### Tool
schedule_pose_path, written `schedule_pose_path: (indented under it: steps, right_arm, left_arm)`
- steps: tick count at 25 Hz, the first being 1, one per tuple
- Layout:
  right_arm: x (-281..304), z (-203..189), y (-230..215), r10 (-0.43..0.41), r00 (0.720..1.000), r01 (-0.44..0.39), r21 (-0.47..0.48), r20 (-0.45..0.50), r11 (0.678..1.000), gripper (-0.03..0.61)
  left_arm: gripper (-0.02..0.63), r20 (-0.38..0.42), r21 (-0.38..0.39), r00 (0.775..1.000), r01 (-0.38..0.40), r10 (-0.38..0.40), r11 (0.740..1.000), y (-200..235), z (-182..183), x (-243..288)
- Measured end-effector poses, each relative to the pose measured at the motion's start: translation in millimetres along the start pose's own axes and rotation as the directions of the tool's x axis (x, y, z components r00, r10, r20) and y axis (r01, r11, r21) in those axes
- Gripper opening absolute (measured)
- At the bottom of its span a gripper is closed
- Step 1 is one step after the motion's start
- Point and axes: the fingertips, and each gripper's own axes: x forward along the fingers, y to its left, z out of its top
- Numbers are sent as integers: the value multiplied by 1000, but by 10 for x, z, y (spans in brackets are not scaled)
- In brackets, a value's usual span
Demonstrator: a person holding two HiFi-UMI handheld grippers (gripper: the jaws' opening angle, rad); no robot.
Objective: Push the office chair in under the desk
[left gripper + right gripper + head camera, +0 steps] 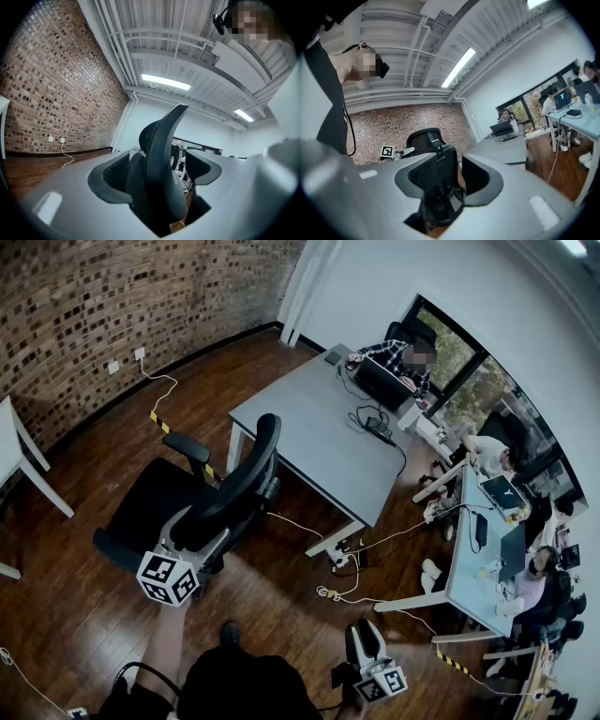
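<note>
My left gripper (200,538) is closest, held level, its jaws standing fairly wide on either side of the edge of the office chair's backrest (249,463). The right-hand pad looks clear of it, and I can't tell whether the other one touches. My right gripper (367,637) hangs low on my right, tilted slightly up, its jaws a little apart with nothing between them. The office chair (157,499) stands on the wood floor (80,615) just off the near corner of the grey desk (314,432), not under it, with its backrest on the desk side.
</note>
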Motion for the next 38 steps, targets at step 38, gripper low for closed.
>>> schedule_pose_path:
  steps: [38]
  right_arm:
    - [4677,377,2531,966,117,-969,187,-230,162,342]
  left_arm:
    - [373,-216,-41,951,-234,220,971,363,1554,-1095]
